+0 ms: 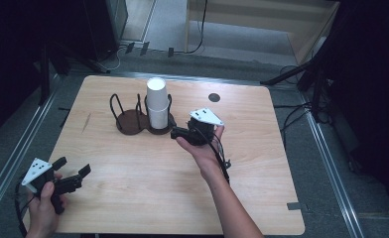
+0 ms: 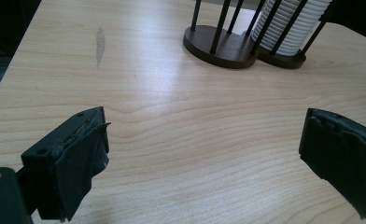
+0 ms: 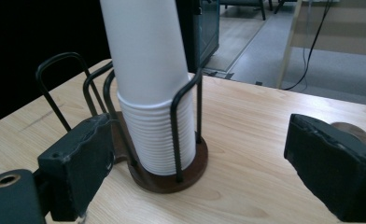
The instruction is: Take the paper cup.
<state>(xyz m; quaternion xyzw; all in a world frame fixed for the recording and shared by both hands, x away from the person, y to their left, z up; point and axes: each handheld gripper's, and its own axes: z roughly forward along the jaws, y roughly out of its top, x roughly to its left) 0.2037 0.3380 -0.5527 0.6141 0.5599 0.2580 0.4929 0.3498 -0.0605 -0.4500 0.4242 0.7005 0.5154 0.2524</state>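
- Right tool, jaws apart and empty, sits just right of the cup stack at centre frame.
- Left tool gapes lower left, well apart.

Your left claw and right claw are black, each topped by a grey three-cornered plate with dark dots; black cables trail off both. Bare forearms, no sleeves.

A wooden table carries a dark wire cup holder.
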